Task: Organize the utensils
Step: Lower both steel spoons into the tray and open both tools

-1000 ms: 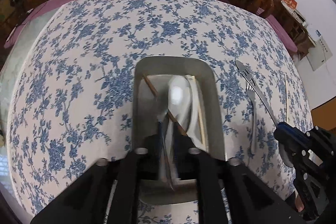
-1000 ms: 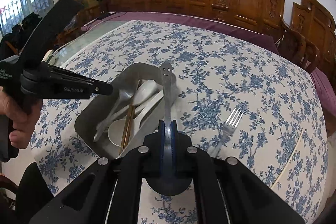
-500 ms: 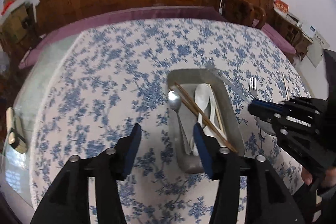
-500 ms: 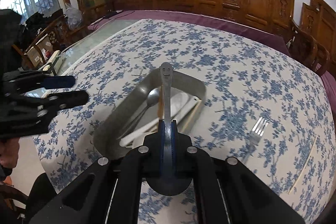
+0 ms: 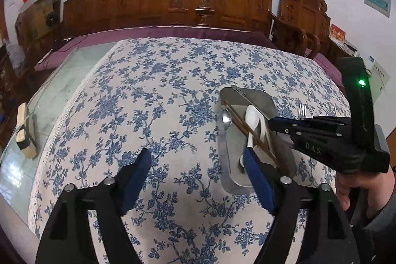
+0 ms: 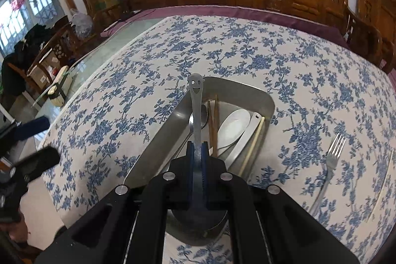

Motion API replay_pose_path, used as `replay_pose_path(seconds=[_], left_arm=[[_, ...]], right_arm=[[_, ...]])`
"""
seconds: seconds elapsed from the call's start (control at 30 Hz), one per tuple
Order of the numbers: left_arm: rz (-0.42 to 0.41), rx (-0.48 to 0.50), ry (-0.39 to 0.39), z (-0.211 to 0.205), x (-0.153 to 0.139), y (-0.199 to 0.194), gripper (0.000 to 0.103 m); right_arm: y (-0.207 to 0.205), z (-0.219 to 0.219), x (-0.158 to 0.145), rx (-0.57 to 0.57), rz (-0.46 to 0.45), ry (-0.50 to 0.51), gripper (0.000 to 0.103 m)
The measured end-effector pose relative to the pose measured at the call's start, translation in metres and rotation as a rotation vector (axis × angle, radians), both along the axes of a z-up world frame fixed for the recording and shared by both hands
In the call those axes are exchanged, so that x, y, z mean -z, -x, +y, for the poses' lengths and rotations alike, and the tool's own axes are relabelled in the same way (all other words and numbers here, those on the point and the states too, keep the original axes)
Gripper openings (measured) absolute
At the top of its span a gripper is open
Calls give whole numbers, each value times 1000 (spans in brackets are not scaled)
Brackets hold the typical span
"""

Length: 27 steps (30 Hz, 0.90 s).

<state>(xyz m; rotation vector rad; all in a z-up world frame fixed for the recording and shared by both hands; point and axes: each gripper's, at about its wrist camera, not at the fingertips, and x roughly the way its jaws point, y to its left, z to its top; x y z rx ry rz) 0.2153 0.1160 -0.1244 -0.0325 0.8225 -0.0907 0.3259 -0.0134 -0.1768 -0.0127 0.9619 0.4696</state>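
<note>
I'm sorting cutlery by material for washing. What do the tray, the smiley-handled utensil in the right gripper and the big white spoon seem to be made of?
Tray: brushed metal, probably stainless steel, dull grey sheen. Smiley-handled utensil: the same grey metal look, thin, with cut-out face. White spoon: glossy white, likely ceramic or melamine; the look leaves it open.

Smiley-handled spoon (image 6: 196, 100) hangs over steel tray (image 6: 259, 95) holding cutlery.
</note>
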Motion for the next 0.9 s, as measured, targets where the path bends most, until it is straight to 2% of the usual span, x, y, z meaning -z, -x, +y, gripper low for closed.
replay_pose_path(seconds=[0.2,0.37,0.6,0.9], left_arm=[[-19,-12,-12,4,8,10,78],[-2,-3,-12,3,18,14,78],[0,16,-22,-2,22,17,78],[1,16,-28,-5,20,16,78]], right_arm=[[-12,-2,10,58,44,-53,7],[-13,2,16,74,40,-24,7],[-18,7,20,77,42,-16,7],[-19,0,13,56,41,-85,9]])
